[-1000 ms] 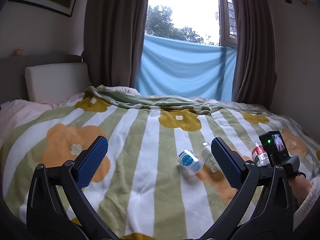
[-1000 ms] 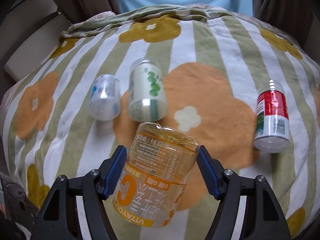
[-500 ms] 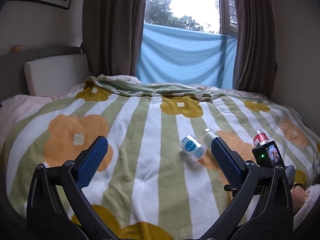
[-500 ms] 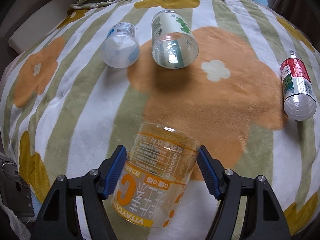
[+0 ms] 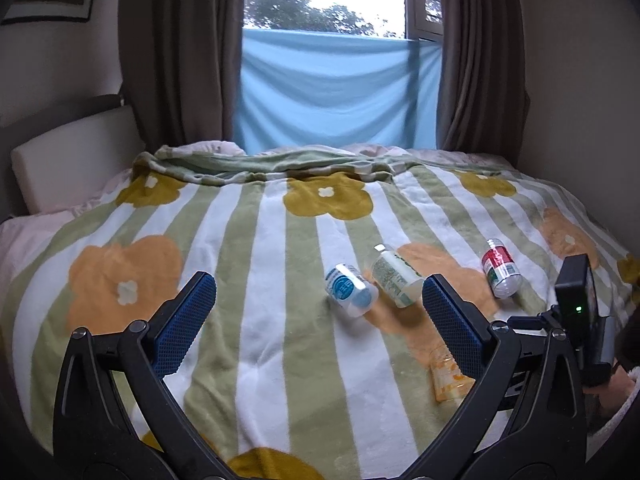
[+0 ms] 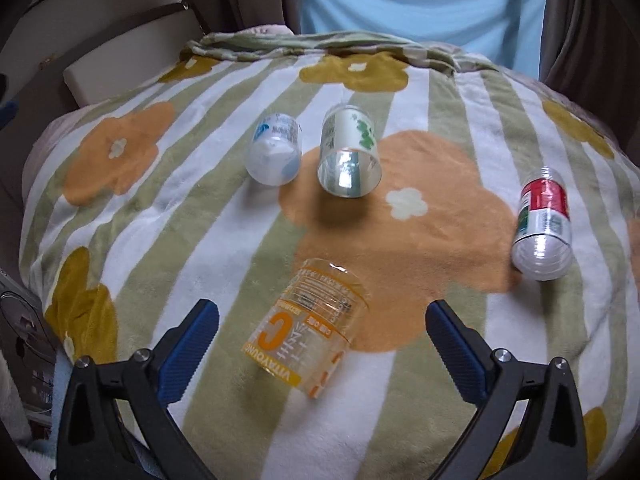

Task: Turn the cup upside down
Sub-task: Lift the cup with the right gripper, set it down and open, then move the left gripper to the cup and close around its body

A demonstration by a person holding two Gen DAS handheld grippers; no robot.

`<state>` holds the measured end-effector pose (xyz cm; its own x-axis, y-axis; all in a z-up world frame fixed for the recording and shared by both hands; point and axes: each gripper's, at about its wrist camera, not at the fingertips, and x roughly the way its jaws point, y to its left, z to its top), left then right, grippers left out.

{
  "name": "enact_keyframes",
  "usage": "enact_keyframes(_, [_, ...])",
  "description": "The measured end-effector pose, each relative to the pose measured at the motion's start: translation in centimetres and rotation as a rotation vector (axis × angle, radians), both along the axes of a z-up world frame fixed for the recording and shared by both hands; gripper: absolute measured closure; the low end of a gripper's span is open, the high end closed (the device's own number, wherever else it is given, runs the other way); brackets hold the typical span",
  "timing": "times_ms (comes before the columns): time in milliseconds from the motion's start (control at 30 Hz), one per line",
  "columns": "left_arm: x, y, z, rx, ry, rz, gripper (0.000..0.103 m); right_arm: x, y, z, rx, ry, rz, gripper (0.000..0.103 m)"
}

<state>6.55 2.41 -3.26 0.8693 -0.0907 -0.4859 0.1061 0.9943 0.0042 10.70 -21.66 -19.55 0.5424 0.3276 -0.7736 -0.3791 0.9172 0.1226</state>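
A clear cup with orange "VITAYOUNG C" print (image 6: pixel 310 330) rests tilted on the striped flower blanket, free of the gripper, its wider end nearest me. My right gripper (image 6: pixel 322 344) is open, its blue pads on either side of the cup and apart from it. The cup also shows in the left wrist view (image 5: pixel 450 374), partly behind the right finger of my left gripper (image 5: pixel 320 320), which is open and empty above the blanket.
Three more cups lie on the blanket (image 6: pixel 168 216): a blue-print one (image 6: pixel 274 156), a green-print one (image 6: pixel 350 158) and a red-label one (image 6: pixel 542 226). A headboard cushion (image 5: pixel 76 160) is at the left; curtains and a window are beyond the bed.
My right gripper has opened and let go of the orange cup, which now rests on the blanket. The gripper has pulled back and up a little. The left gripper has stayed open.
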Motion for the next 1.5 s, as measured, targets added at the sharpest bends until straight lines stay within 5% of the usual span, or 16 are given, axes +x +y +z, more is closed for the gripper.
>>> enact_keyframes(267, [5.1,-7.5,0.5,0.008,0.167,-0.186,0.0,-4.4,-5.3,5.6,-0.066,-0.277,-0.107,0.0])
enact_keyframes(467, [9.8,-12.8,-5.3,0.03,0.51,-0.26,0.0,-5.7,-8.8,5.8,0.037,-0.311,-0.145,0.0])
enact_keyframes(667, [13.6,-15.9,-12.8,0.075,0.898,-0.201,0.0,-6.9,-11.8,4.1,0.142,-0.295,-0.188,0.0])
enact_keyframes(800, [14.5,-16.7,-16.5,0.079,1.054,-0.154,0.006,-7.2,-13.0,3.1,0.158,-0.284,-0.201,0.0])
enact_keyframes(1000, [14.9,-17.9,-19.6,0.098,1.122,-0.124,0.008,-7.0,-14.2,2.1,0.211,-0.271,-0.2,0.0])
enact_keyframes(1233, [14.4,-18.3,-21.6,0.084,1.163,-0.118,0.022,-6.4,-14.9,1.2,0.233,-0.259,-0.192,0.0])
enact_keyframes(1367, [14.9,-18.7,-22.1,0.064,1.171,-0.133,0.046,-6.0,-15.2,0.8,0.245,-0.247,-0.196,0.0])
enact_keyframes(1500, [14.9,-18.8,-22.0,0.048,1.154,-0.148,0.046,-5.8,-15.4,0.6,0.251,-0.242,-0.198,0.0])
